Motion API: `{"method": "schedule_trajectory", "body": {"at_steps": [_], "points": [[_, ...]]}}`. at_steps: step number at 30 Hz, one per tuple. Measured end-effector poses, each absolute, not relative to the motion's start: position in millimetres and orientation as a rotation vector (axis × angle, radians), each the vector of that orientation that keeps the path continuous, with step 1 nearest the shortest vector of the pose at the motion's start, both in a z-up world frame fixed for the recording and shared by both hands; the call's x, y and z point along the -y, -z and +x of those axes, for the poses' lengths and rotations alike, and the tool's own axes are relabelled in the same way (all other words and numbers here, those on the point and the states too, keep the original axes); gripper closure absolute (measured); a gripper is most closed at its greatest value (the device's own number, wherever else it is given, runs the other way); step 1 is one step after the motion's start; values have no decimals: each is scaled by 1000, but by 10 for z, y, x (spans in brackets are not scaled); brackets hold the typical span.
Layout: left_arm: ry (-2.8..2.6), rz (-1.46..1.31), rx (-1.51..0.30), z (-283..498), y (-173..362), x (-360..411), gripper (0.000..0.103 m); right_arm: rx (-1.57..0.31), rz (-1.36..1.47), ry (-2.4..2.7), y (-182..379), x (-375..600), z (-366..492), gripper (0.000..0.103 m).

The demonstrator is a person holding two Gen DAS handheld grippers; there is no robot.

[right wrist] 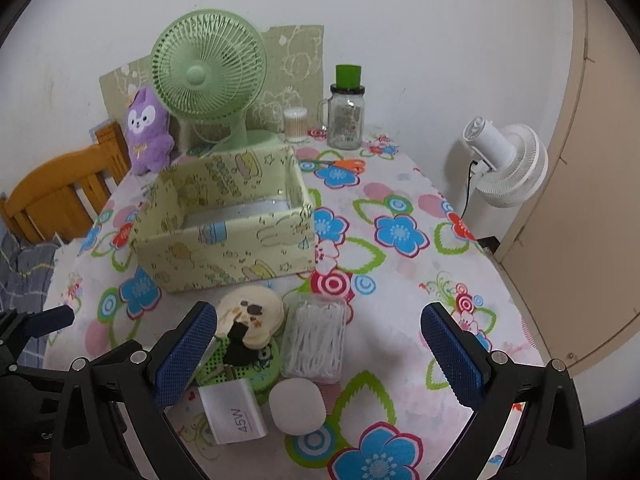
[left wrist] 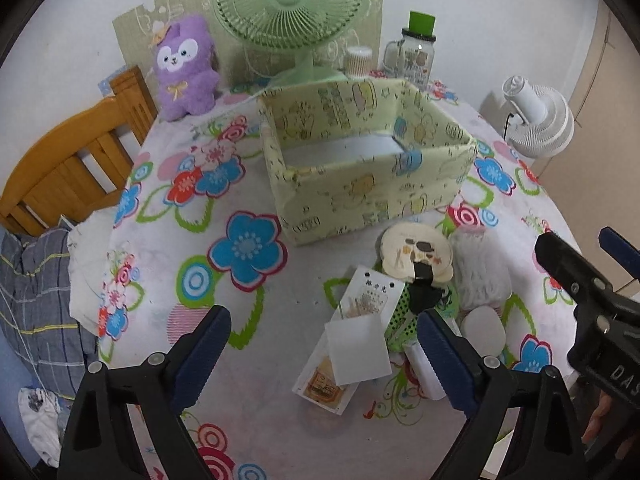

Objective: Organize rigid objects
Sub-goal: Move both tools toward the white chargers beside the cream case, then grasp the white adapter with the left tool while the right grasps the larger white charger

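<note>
A pale green patterned box [left wrist: 360,160] [right wrist: 224,224] stands open on the flowered table, nothing visible inside. In front of it lies a cluster: a cream round case [left wrist: 416,252] [right wrist: 252,312], a clear box of cotton swabs [right wrist: 316,344] [left wrist: 480,272], a white 45W charger [right wrist: 232,412], a white rounded case [right wrist: 296,406] [left wrist: 484,330], a green dotted item [right wrist: 240,368] and white cards [left wrist: 360,344]. My left gripper [left wrist: 324,352] is open, hovering over the cards. My right gripper [right wrist: 320,356] is open above the swab box and white case.
A green desk fan [left wrist: 288,12] [right wrist: 208,64], a purple plush [left wrist: 184,68], a glass jar with green lid [right wrist: 346,116], a swab tub [right wrist: 296,124] and orange scissors [right wrist: 348,165] stand at the back. A wooden chair [left wrist: 72,168] is left, a white fan [right wrist: 508,164] right.
</note>
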State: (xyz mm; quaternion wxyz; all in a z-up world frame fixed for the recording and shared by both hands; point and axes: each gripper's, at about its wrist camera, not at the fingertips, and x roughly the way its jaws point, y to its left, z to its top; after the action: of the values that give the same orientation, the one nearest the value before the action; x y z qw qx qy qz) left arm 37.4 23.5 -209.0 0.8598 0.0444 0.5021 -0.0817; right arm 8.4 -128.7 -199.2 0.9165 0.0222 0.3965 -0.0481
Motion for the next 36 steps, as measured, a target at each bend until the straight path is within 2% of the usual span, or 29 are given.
{"method": "schedule_trajectory", "body": {"at_steps": [14,27,29,33,36], "points": [[210,148,-1070,394,2340,-167,16,-852,35,74,2272,1216,66,0],[220,114,-1104,408,2559,-173,32,-875,43,85,2423,1199,43,0],[230,102,-1104,412,2568,-179,35,-877,51,89,2434,1213,42,0],[261,82,-1109,426,2589,-165,54,-892,34,90,2487,1198,42,0],[263,77,-1108,431,2587,-170,55,-895,35,88,2506,1187,29,0]]}}
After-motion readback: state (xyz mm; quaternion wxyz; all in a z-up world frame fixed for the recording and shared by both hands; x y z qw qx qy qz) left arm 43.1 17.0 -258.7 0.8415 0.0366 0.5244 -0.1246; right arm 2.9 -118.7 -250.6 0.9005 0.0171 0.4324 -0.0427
